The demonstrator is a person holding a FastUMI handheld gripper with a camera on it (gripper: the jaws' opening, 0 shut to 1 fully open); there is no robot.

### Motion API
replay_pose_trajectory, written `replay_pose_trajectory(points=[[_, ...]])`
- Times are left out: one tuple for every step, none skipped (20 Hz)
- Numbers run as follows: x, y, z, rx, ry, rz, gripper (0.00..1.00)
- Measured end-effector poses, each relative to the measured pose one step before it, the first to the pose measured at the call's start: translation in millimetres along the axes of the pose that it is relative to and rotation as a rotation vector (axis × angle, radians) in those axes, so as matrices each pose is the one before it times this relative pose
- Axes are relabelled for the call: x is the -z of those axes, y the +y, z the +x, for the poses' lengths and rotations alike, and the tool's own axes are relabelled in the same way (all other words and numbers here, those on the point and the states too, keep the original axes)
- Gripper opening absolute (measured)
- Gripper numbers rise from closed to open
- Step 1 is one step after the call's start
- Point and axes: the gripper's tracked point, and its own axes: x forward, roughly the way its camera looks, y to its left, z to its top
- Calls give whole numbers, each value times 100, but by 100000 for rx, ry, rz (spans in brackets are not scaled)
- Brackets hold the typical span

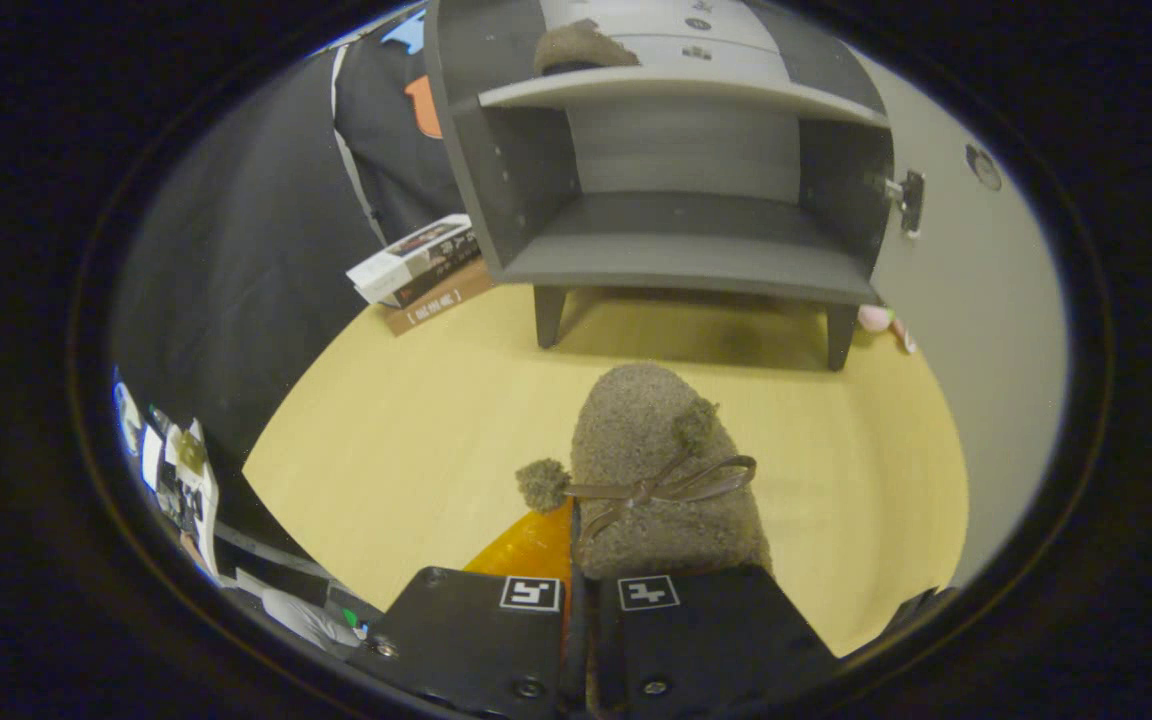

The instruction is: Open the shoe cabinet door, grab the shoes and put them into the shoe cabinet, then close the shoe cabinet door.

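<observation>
A fuzzy brown slipper (651,470) with a ribbon bow and pom-poms sticks out forward from between my fingers, held above the wooden floor (406,440). My gripper (578,600) is shut on its rear edge, the two fingers nearly touching. Ahead stands the grey shoe cabinet (676,190) on short legs, its door (966,330) swung open to the right with a hinge plate showing. Its lower shelf (686,250) is bare. A second brown slipper (581,48) lies on the upper shelf.
A stack of books (421,270) lies on the floor left of the cabinet. A pink object (881,320) peeks out by the cabinet's right leg. Something orange (526,545) sits just under the held slipper.
</observation>
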Motion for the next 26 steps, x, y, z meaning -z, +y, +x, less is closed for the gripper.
replay_pose_trajectory(points=[[-1394, 103, -913, 907, -3219, -573, 8], [-1523, -19, -1137, 843, -3565, -780, 8], [-1582, -58, -967, 1196, -3378, -879, 8], [-1620, -168, -1174, 1358, -3796, -575, 8], [-1696, -67, -933, 1275, -3545, -785, 8], [-1497, -20, -798, 1168, -3640, -653, 8], [-1766, -144, -665, 1200, -3463, -677, 8], [-1876, -166, -330, 1606, -3256, -983, 8], [-1738, -256, -231, 1523, -3301, -857, 8], [-1810, -150, -13, 1104, -2986, -447, 8], [-1663, -43, 85, 623, -2288, -150, 8], [-1650, 33, 225, 310, -2436, 149, 8], [-1700, -116, 473, 525, -2207, -107, 8], [-1743, -331, 612, 957, -2219, -261, 8], [-1781, -222, 756, 914, -2087, -230, 8], [-1553, -121, 716, 547, -1667, -313, 8], [-1619, -275, 932, 676, -1910, 374, 8], [-1578, -327, 1035, 514, -1598, -62, 8], [-1377, -411, 1174, 1079, -1271, -454, 8], [-1217, -488, 1326, 795, -1079, -606, 8], [-1092, -397, 1286, 838, -895, -665, 8], [-922, -257, 1284, 654, -806, -287, 8], [-920, -438, 1458, 906, -579, 415, 8], [-745, -476, 1472, 867, -404, 393, 8], [-566, -381, 1290, 701, 107, 319, 8], [-316, -453, 1418, 615, 156, 354, 8]])
